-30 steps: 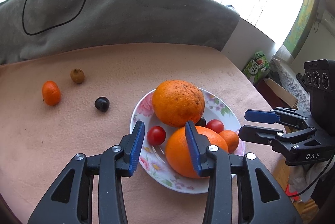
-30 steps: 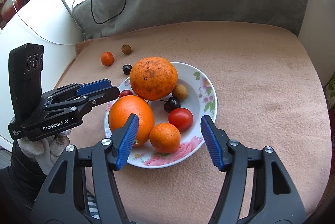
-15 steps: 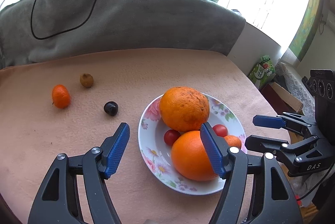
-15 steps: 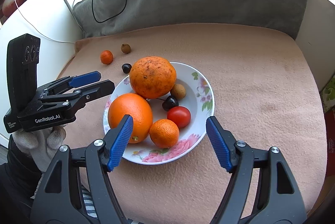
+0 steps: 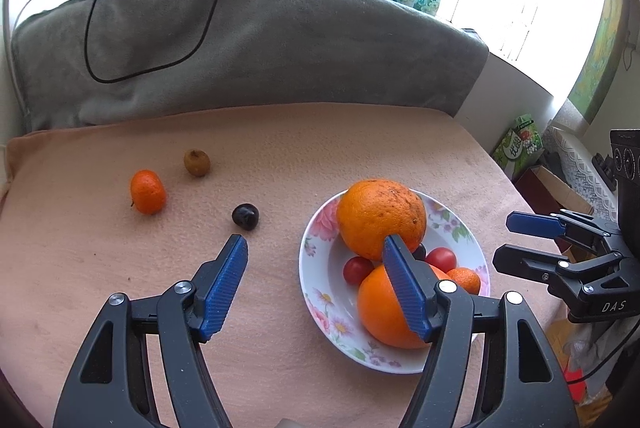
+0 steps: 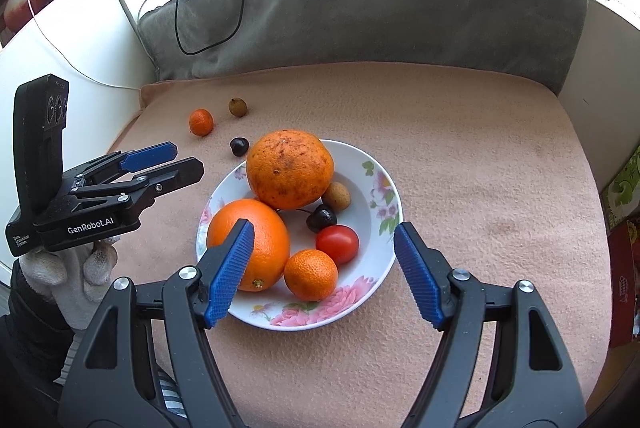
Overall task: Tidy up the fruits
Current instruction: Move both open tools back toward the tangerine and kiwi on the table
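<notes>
A flowered white plate (image 5: 320, 280) (image 6: 376, 204) holds a speckled large orange (image 5: 380, 216) (image 6: 290, 168), a smooth orange (image 5: 384, 308) (image 6: 248, 240), a small mandarin (image 6: 310, 274), a red tomato (image 6: 337, 244), a dark cherry (image 6: 321, 218) and a brown longan (image 6: 336, 196). On the peach cloth to the plate's left lie a mandarin (image 5: 147, 191), a brown longan (image 5: 197, 162) and a dark cherry (image 5: 245, 216). My left gripper (image 5: 314, 242) (image 6: 186, 157) stands open and empty at the plate's left rim. My right gripper (image 6: 324, 227) (image 5: 508, 238) hovers open over the plate's near side, holding nothing.
A grey blanket (image 5: 280, 48) with a black cable (image 5: 96, 68) rises along the back. The cloth's right edge drops to boxes (image 5: 520, 148) on the floor. A white-gloved hand (image 6: 72, 280) holds the left gripper at the cloth's left edge.
The left jaws spread wide and the gripper drew back and left off the plate's fruit. The right jaws widened a little. No fruit moved.
</notes>
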{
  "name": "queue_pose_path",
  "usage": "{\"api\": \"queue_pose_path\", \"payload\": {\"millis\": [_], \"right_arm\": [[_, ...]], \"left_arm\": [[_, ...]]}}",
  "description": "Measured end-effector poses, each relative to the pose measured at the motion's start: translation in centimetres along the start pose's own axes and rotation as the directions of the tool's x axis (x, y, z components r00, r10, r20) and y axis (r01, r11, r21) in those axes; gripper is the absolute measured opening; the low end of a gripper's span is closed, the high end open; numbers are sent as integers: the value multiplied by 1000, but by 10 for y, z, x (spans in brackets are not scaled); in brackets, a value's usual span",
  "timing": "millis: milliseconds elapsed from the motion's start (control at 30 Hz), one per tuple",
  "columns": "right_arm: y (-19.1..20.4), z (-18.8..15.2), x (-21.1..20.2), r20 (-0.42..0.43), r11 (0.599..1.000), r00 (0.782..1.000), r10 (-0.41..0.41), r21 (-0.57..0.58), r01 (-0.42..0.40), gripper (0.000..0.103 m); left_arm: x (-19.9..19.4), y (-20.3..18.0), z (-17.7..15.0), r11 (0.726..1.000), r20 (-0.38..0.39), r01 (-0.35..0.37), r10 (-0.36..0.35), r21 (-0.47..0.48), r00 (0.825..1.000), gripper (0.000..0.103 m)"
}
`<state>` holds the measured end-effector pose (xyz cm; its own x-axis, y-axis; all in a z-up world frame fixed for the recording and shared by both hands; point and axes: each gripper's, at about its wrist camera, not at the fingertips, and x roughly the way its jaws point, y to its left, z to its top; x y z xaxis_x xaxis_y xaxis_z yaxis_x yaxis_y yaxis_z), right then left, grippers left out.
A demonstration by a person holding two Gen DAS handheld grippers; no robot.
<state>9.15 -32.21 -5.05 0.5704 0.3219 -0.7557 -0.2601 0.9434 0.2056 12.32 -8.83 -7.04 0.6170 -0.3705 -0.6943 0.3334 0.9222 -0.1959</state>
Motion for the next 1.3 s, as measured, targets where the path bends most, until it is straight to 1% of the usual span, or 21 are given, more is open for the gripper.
{"api": "queue_pose_path", "payload": {"millis": [133, 267, 367, 467, 633, 667, 700, 733, 767, 933, 1000, 1133, 1300], "right_arm": [[-3, 9, 3, 6, 1000, 1000, 4, 31, -5, 75], [-6, 18, 6, 29, 998, 1000, -11, 59, 9, 75], [-7, 27, 9, 31, 998, 999, 7, 66, -9, 75], [-2, 35, 10, 47, 999, 999, 5, 47, -7, 75], [13, 50, 16, 49, 1000, 999, -11, -6, 11, 75], [16, 54, 18, 42, 1000, 999, -19, -17, 20, 77], [19, 58, 21, 28, 999, 999, -28, -28, 29, 81], [22, 61, 24, 17, 999, 999, -32, -40, 33, 90], [25, 65, 26, 20, 998, 999, -30, -51, 31, 92], [42, 82, 34, 32, 992, 998, -53, -109, 56, 92], [47, 89, 37, 31, 993, 999, -38, -113, 42, 92], [50, 104, 48, 3, 996, 1000, 27, -83, -26, 92], [57, 118, 64, -19, 996, 999, 46, -78, -47, 92]], "left_arm": [[-2, 6, 3, 1000, 11, -21, 21, -10, 1000, 70], [-4, 15, 5, 999, 21, -45, 46, -21, 999, 70], [-5, 22, 7, 997, 26, -67, 67, -24, 997, 70], [-7, 31, 10, 996, 31, -86, 87, -33, 996, 70], [-11, 46, 12, 992, 38, -119, 121, -47, 992, 70], [-11, 49, 13, 991, 39, -124, 126, -51, 991, 70], [-12, 52, 14, 990, 41, -129, 131, -55, 991, 70], [-12, 56, 14, 990, 42, -132, 135, -58, 990, 70], [-13, 59, 14, 989, 44, -136, 139, -62, 989, 70], [-15, 77, 16, 983, 46, -166, 170, -81, 984, 70], [-15, 84, 15, 980, 43, -180, 184, -83, 982, 70], [-14, 100, 15, 975, 34, -202, 206, -97, 978, 70], [-10, 116, 16, 970, 22, -213, 217, -120, 976, 70]]}}
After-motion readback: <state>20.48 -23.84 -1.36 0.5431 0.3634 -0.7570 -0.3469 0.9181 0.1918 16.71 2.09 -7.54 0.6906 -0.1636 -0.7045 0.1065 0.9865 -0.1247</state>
